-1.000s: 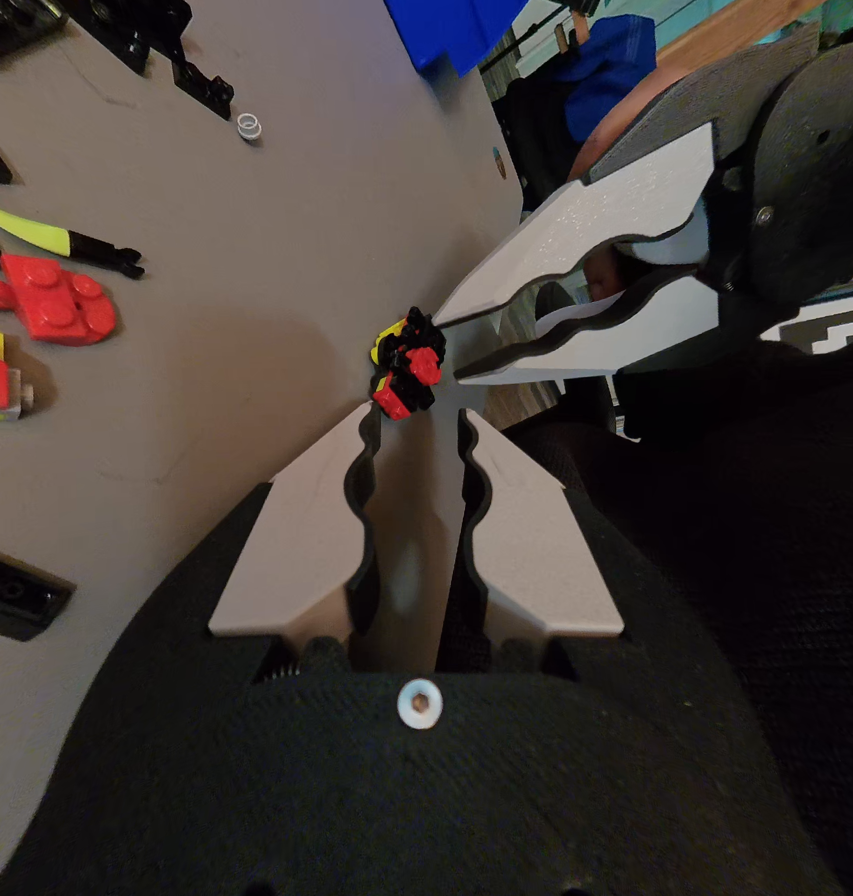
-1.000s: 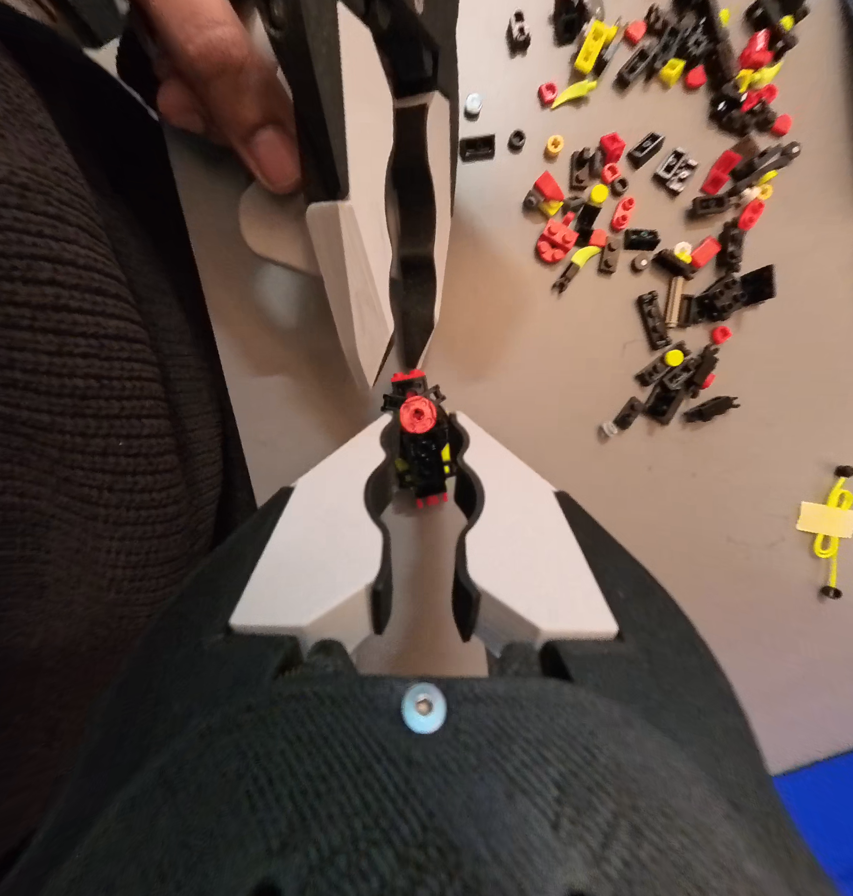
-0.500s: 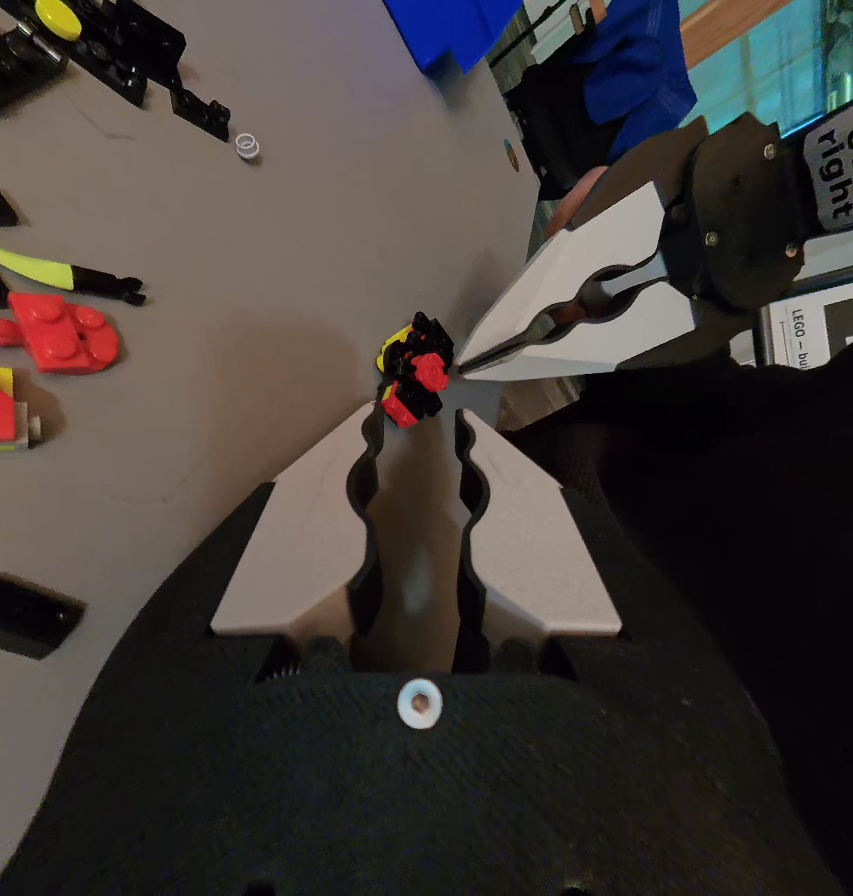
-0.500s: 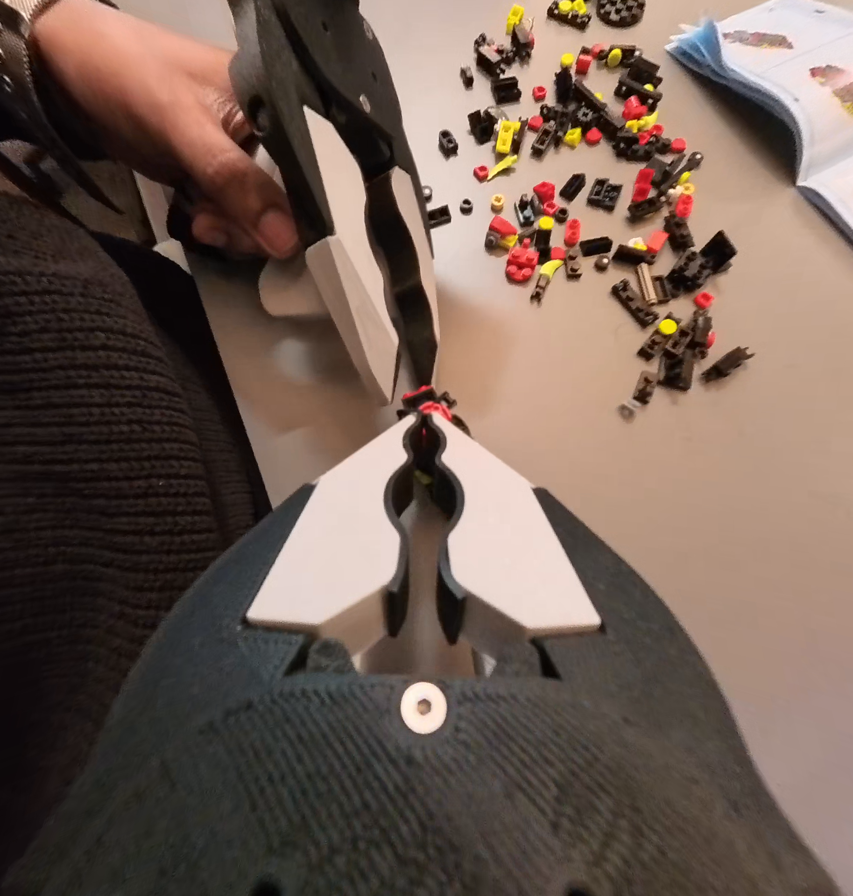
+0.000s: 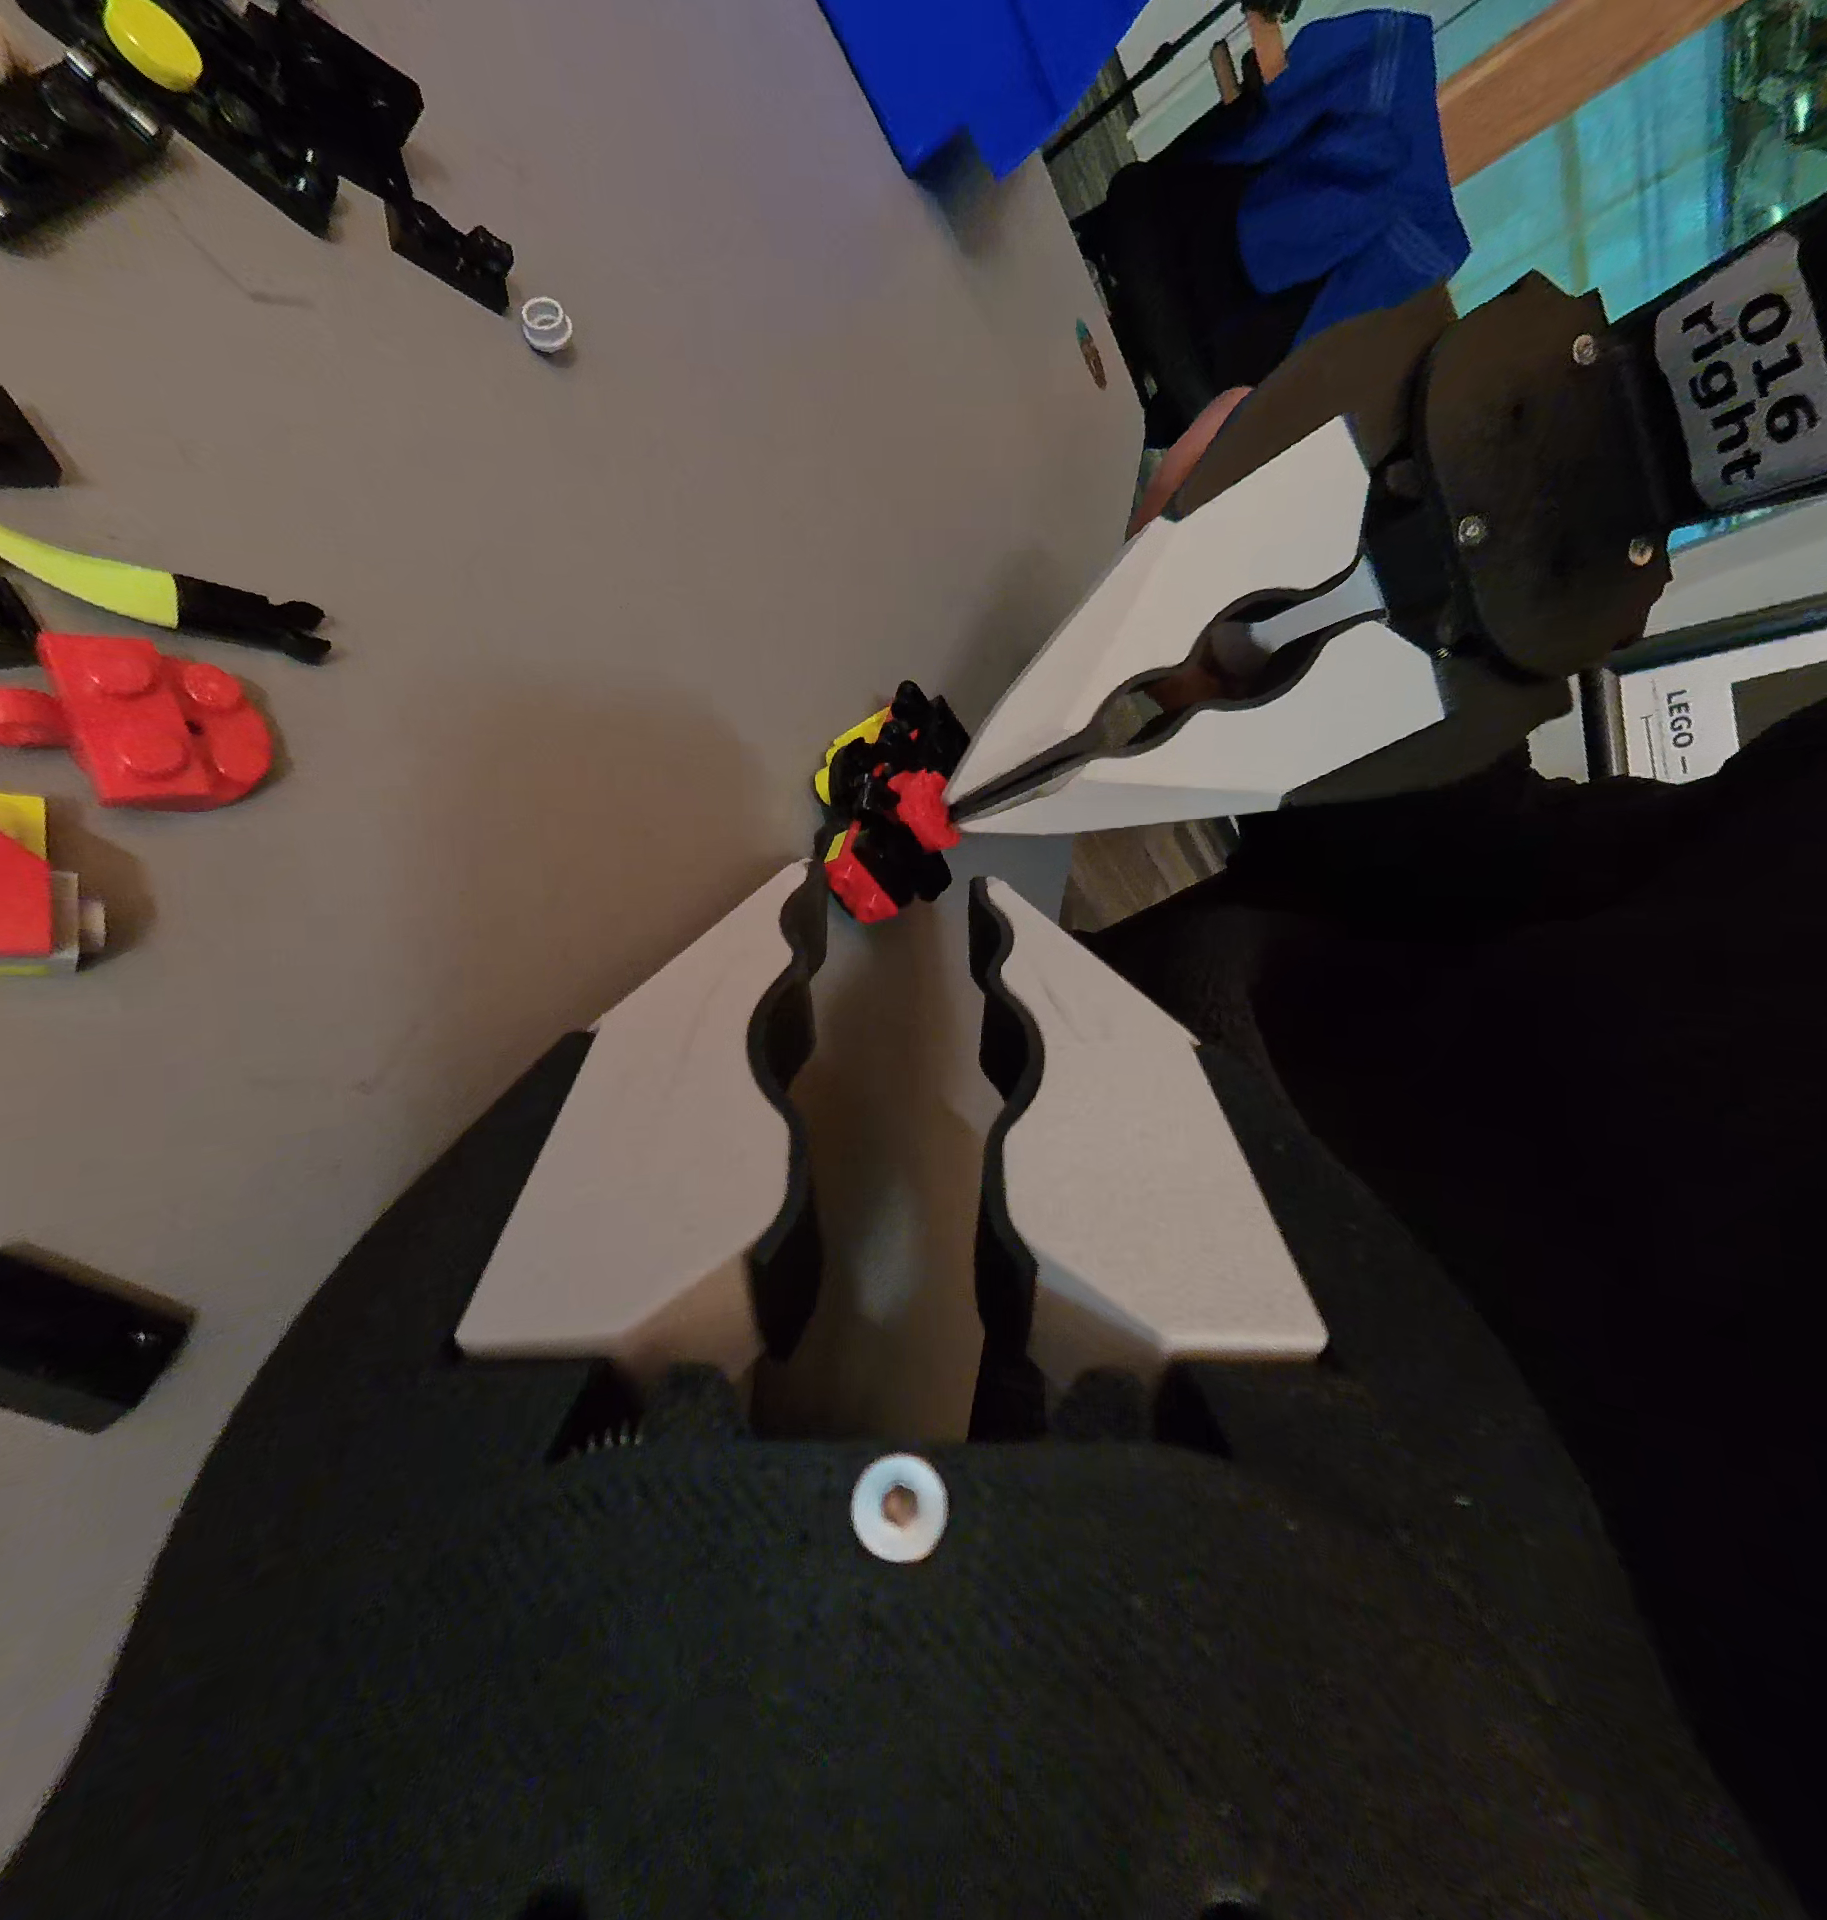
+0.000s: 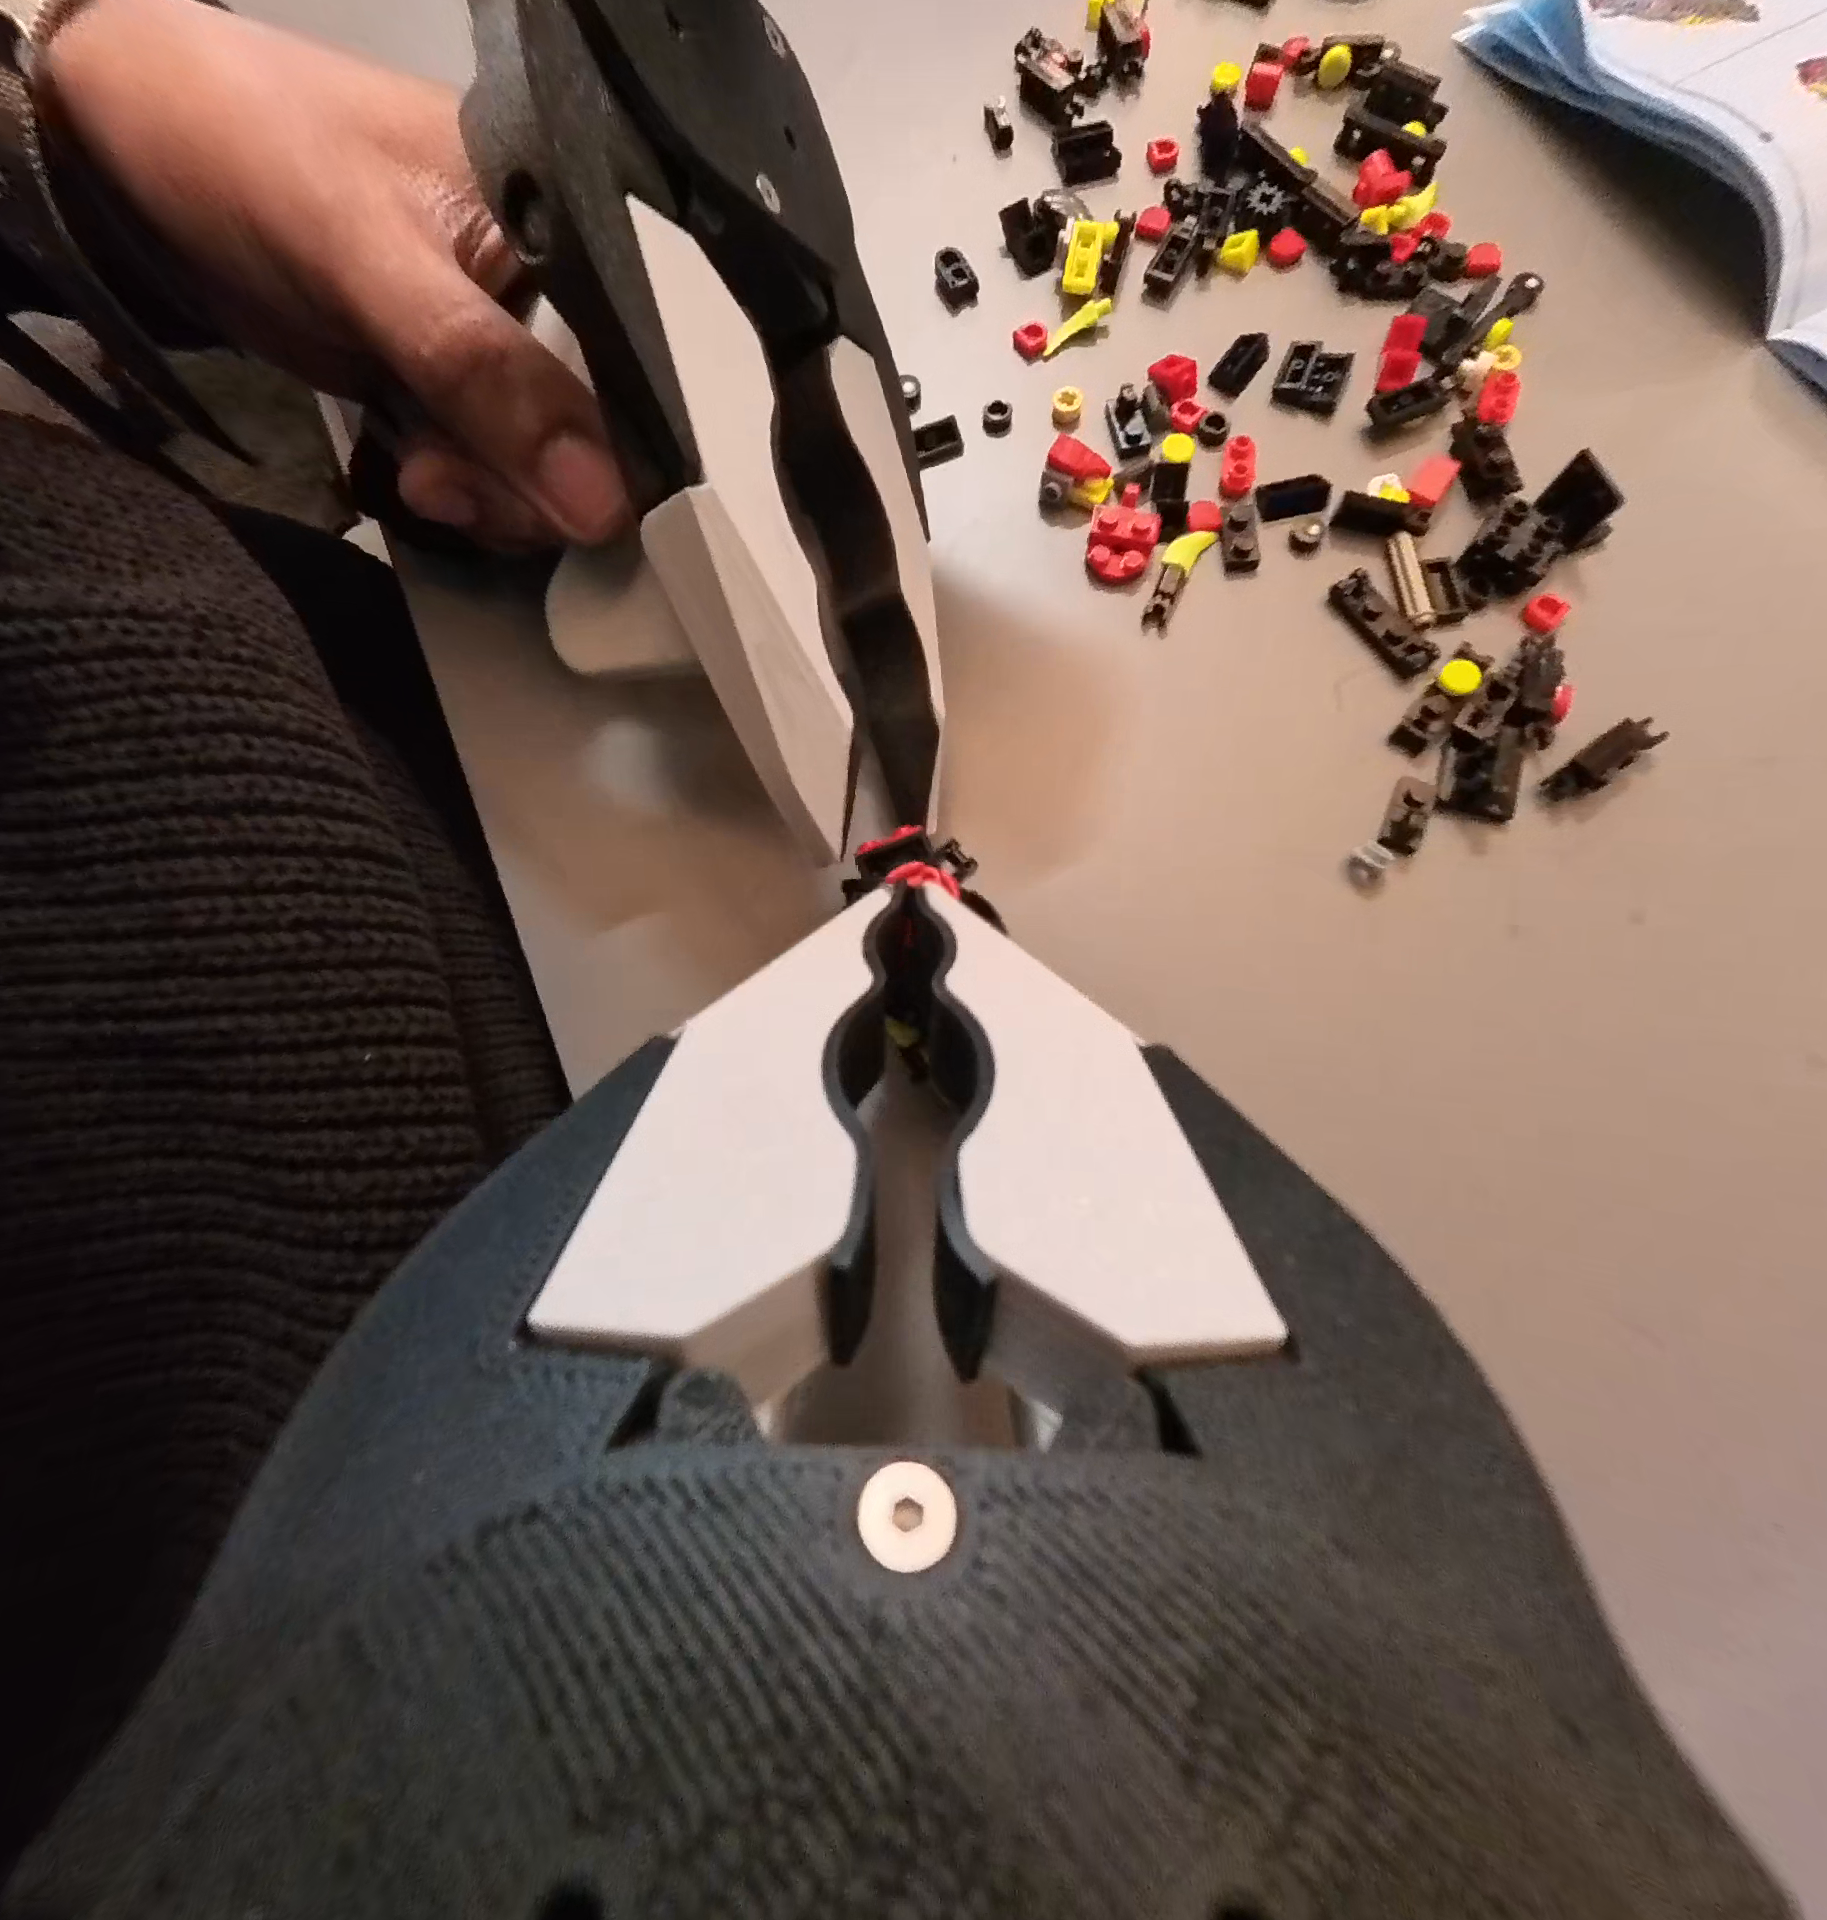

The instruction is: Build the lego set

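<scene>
The right gripper (image 6: 914,902) has its tips pinched together against the red knob of a small black, red and yellow brick model (image 5: 888,800) on the grey table (image 5: 597,623). The left gripper (image 5: 893,883) stands narrowly open with the model just ahead of its tips, beside its left finger (image 5: 680,1091). Loose bricks (image 6: 1304,416) lie well beyond the right gripper, to its right.

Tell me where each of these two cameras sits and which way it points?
Left wrist view: sits on the left claw, looking along its open fingers over the grey table; the right claw's closed tips touch a small brick model.
Right wrist view: sits on the right claw, facing the left claw, a hand, scattered bricks.
Both show that model and table.
</scene>
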A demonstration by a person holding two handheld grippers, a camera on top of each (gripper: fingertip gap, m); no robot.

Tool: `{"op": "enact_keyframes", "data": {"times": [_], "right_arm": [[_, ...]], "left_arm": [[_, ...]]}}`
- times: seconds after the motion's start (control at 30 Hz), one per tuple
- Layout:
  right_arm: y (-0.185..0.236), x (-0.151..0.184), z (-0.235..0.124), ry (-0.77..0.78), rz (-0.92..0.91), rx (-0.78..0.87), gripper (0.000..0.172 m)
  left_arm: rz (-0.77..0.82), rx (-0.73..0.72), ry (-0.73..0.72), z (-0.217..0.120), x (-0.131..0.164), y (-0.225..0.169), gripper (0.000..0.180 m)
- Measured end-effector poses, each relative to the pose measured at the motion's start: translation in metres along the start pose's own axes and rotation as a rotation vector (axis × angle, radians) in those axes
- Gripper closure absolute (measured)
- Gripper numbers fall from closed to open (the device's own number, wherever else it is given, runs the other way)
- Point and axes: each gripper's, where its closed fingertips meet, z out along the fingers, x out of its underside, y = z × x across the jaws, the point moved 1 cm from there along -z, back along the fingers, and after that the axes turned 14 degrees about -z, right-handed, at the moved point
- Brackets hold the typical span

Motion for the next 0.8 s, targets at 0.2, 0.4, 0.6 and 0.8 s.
{"op": "enact_keyframes", "data": {"times": [0.2, 0.4, 0.6, 0.8], "right_arm": [[0.0002, 0.0001, 0.0011, 0.005, 0.051, -0.007, 0.172], [0.0004, 0.0008, 0.0016, 0.007, 0.127, -0.017, 0.172], [0.0005, 0.001, 0.0021, 0.001, 0.121, -0.013, 0.172], [0.0004, -0.0004, -0.0003, -0.024, 0.065, 0.001, 0.172]], "left_arm": [[-0.001, -0.002, 0.005, -0.0001, 0.001, 0.0001, 0.156], [-0.003, -0.005, 0.004, 0.0001, 0.0008, 0.0004, 0.156], [-0.004, -0.004, 0.004, 0.0003, 0.0008, 0.0004, 0.156], [-0.005, 0.0, 0.002, 0.0001, 0.0008, -0.0003, 0.155]]}}
